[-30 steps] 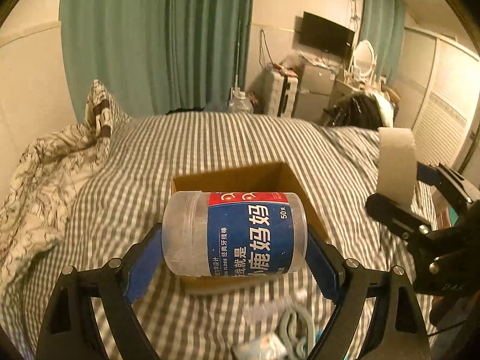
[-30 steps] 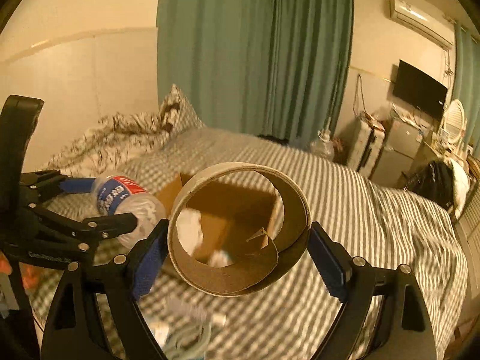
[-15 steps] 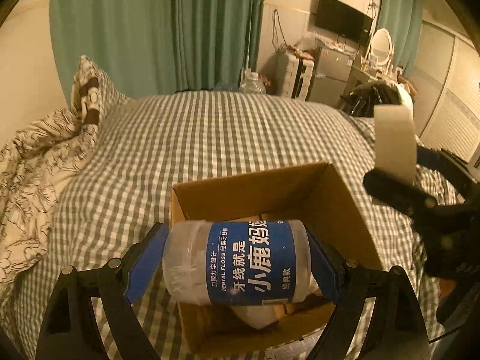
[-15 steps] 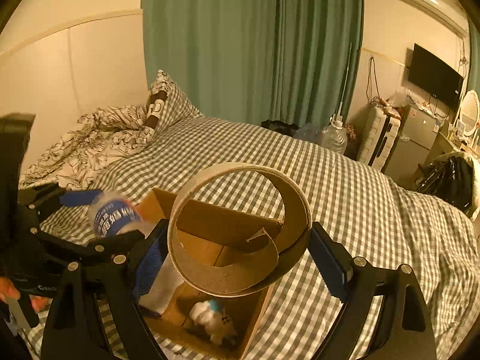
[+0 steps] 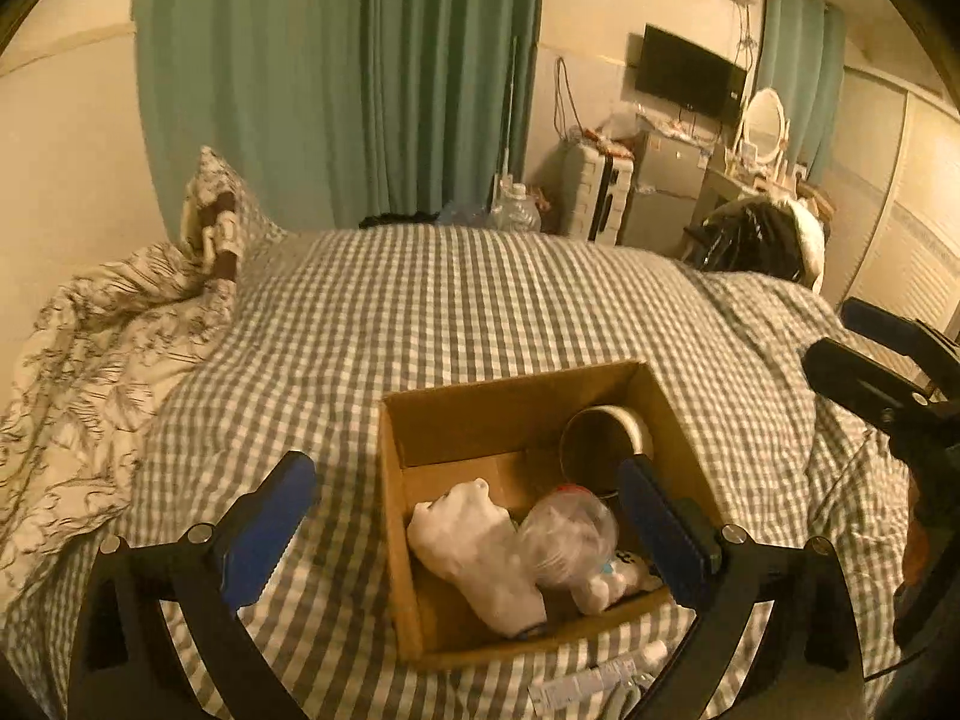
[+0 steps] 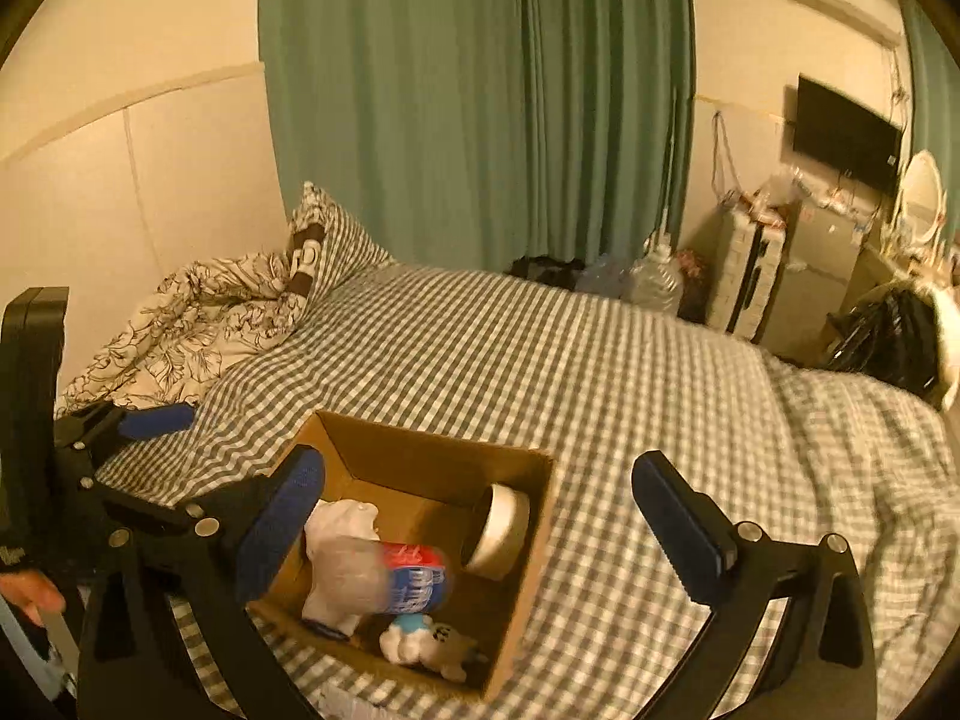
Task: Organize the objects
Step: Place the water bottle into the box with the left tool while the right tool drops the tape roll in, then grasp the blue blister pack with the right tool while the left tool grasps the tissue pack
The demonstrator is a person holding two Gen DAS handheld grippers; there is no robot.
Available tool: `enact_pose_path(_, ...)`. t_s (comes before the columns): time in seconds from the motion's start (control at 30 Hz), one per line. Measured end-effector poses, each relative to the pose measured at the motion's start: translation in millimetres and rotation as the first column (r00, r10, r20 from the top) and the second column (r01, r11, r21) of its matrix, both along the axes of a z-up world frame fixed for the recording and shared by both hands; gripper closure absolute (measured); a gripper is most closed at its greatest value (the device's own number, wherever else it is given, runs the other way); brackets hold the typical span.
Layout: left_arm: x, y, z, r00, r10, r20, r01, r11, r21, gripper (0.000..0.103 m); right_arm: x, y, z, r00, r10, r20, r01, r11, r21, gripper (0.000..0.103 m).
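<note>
An open cardboard box [image 5: 510, 408] [image 6: 528, 546] sits on the checked bed. Inside lie the clear floss jar with a blue label [image 5: 567, 531] [image 6: 390, 582], the cardboard tape roll [image 5: 600, 438] [image 6: 498, 531] against the right wall, a white soft toy [image 5: 474, 552] [image 6: 339, 546] and a small blue-and-white toy [image 6: 426, 645]. My left gripper [image 5: 462, 534] is open and empty just above the box's near left edge. My right gripper [image 6: 480, 525] is open and empty above the box. Each gripper also shows in the other's view, the right one [image 5: 870, 360] and the left one [image 6: 138, 420].
A crumpled floral duvet [image 5: 90, 372] and a pillow [image 6: 324, 246] lie at the left. Small packets [image 5: 600, 681] lie on the bed in front of the box. Green curtains, a suitcase [image 5: 600, 192], a TV and a black bag [image 5: 750, 240] stand beyond the bed's far end.
Both grippers have opened. The floss jar has left my left gripper and the tape roll my right gripper, and both now lie in the box.
</note>
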State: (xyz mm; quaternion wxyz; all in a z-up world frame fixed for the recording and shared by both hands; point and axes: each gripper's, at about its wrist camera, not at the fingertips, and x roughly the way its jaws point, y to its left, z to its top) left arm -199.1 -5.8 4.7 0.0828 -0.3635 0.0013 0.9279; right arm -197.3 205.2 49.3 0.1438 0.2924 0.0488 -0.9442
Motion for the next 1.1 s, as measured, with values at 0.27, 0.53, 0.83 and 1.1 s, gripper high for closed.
enact_pose_path(0.27, 72, -9, 52, 0.992, 0.029, -0.125, -0.032, 0.999, -0.021, 0.0, 80, 5, 53, 0.994, -0.024, -0.103, 0.033, 0.995, 0.089, 0.0)
enact_pose_path(0.53, 131, -2, 53, 0.992, -0.002, -0.126, 0.001, 1.0, -0.009, 0.0, 156, 5, 60, 0.989, -0.031, -0.144, 0.051, 0.99, 0.133, 0.0)
enact_pose_path(0.83, 161, 5, -12, 0.997, 0.022, -0.079, -0.025, 0.999, -0.03, 0.0, 188, 2, -20, 0.996, -0.08, -0.032, 0.084, 0.985, 0.148, 0.0)
enact_pose_path(1.1, 171, 24, -108, 0.994, 0.025, 0.103, -0.014, 0.994, -0.109, 0.0, 188, -5, -129, 0.98, -0.095, 0.176, 0.063, 0.982, 0.179, 0.0)
